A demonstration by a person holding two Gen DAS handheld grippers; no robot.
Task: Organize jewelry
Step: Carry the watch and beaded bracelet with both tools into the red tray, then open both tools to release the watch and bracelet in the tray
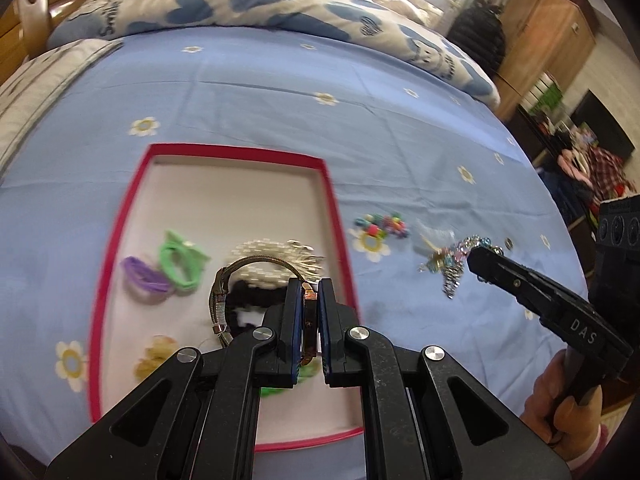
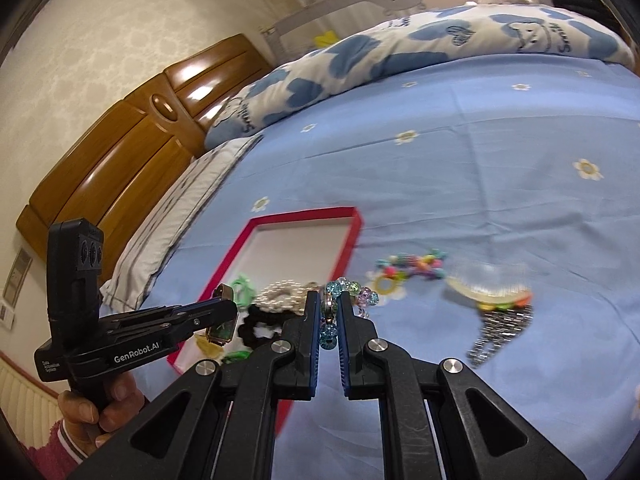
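Observation:
My left gripper is shut on a gold-toned watch, whose mesh band loops out to the left above the red-rimmed tray. The tray holds a green hair tie, a purple one, a pearl bracelet and a black scrunchie. My right gripper is shut on a glittery bead bracelet over the sheet beside the tray. The right wrist view also shows the left gripper with the watch. The right gripper hangs right of the tray.
A colourful bead bracelet and a sparkly tasselled hair piece lie on the blue flowered sheet. A blue-and-white duvet is bunched at the far side. A wooden headboard stands to the left.

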